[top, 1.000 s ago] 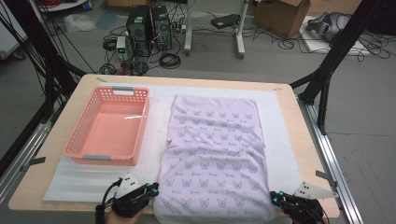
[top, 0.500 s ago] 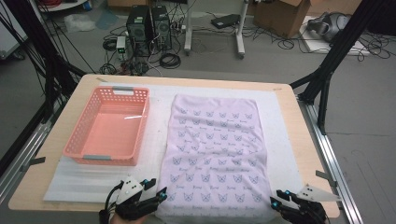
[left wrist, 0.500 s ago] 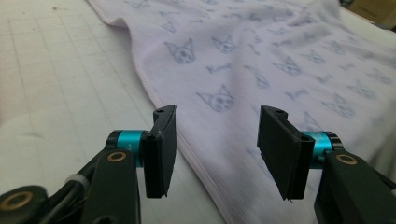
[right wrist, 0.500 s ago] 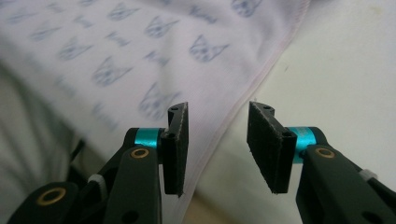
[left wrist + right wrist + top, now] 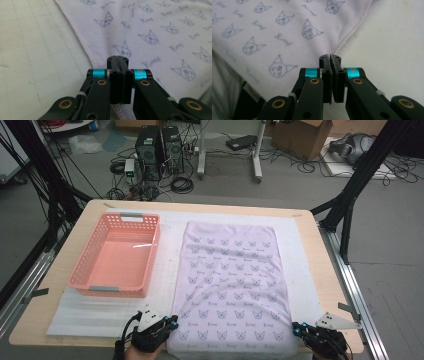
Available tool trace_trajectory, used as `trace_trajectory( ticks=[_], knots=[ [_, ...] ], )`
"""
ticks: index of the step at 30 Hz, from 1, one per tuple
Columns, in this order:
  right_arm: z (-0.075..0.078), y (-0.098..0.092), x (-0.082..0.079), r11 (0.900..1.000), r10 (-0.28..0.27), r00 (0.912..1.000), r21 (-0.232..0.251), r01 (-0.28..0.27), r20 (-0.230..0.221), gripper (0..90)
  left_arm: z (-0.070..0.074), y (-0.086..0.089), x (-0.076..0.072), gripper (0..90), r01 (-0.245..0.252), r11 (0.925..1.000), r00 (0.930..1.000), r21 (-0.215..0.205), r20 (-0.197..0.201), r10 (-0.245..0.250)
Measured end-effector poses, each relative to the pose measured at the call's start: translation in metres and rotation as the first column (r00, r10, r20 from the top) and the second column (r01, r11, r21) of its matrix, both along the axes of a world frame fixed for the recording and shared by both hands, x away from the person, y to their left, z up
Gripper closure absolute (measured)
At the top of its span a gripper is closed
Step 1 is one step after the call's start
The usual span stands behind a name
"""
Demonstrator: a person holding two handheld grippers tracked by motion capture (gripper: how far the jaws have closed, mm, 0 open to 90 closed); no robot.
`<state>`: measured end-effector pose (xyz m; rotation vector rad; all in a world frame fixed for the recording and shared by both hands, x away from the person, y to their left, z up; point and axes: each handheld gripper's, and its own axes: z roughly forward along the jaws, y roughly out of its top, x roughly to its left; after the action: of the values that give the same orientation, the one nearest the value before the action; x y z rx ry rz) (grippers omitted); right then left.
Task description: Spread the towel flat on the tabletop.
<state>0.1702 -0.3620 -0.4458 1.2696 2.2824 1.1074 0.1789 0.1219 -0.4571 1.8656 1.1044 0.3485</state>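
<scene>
1. Left hand-held gripper point(image 5: 170, 322): low at the surface's point(image 5: 60, 320) near edge, jaws pressed together, clamped on the towel's point(image 5: 232, 285) near left hem.
2. Right hand-held gripper point(image 5: 298, 329): at the near right corner, jaws together at the hem; whether cloth is pinched, I cannot tell.
3. Towel: pale lilac, cat-face print, flat on white padding point(image 5: 100, 312), right of the pink basket point(image 5: 117, 255).

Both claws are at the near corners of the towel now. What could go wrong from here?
1. Both claws look shut; whether the left claw or right claw actually pinches the towel can't be told, so a lift may leave a corner behind.
2. The towel's near edge overhangs the table; an uneven pull could slide it off.
3. The pink basket sits close by; a swinging fold may catch it.
</scene>
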Motion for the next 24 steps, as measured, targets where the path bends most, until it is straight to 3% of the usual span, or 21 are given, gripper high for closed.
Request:
trace_trajectory(
  ticks=[4,6,8,9,13,17,18,20,21,24],
  knots=[
    [0.003,-0.003,-0.01,0.999,0.045,0.9989,0.012,-0.045,-0.011,88.3,0.002,0.005,-0.011,88.6,0.022,0.9997,0.9997,-0.013,-0.007,-0.022],
    [0.003,-0.003,-0.015,0.998,0.062,0.9978,-0.004,-0.062,-0.024,87.4,0.0,0.004,-0.014,86.6,0.037,0.9993,0.9993,0.0,-0.001,-0.037],
    [0.001,-0.004,-0.015,0.999,0.047,0.9982,-0.008,-0.048,-0.036,79.2,-0.001,0.001,-0.013,71.5,0.037,0.9992,0.999,-0.016,0.027,-0.036],
    [0.0,-0.006,-0.014,1.0,0.029,0.9986,0.001,-0.029,-0.043,74.5,-0.001,0.0,-0.013,59.0,0.03,0.9995,0.9989,-0.012,0.037,-0.03],
    [0.002,-0.005,-0.01,1.0,-0.017,0.9998,0.025,0.017,-0.013,66.6,0.001,-0.001,-0.007,50.6,0.004,0.9991,0.9977,-0.041,0.068,-0.001],
    [-0.001,0.002,0.0,0.998,-0.064,0.998,0.015,0.064,0.003,68.1,0.005,0.001,-0.001,49.9,-0.021,0.9976,0.9948,-0.066,0.098,0.027],
    [-0.004,0.005,0.004,0.997,-0.072,0.9974,0.007,0.072,-0.003,71.8,0.006,0.002,0.0,49.8,-0.023,0.9973,0.9945,-0.07,0.101,0.03],
    [-0.004,0.004,0.007,0.997,-0.077,0.997,0.015,0.077,-0.004,88.1,0.007,0.003,0.002,49.8,-0.029,0.9966,0.9936,-0.077,0.107,0.037],
    [-0.002,0.003,0.007,0.997,-0.07,0.9973,0.019,0.07,-0.021,88.5,0.007,0.004,0.002,49.7,-0.033,0.9962,0.9934,-0.081,0.107,0.042],
    [0.001,-0.001,0.005,0.995,-0.094,0.9955,-0.038,0.094,-0.008,88.8,0.007,0.007,0.005,49.7,-0.042,0.9958,0.9931,-0.081,0.106,0.05]
  ],
)
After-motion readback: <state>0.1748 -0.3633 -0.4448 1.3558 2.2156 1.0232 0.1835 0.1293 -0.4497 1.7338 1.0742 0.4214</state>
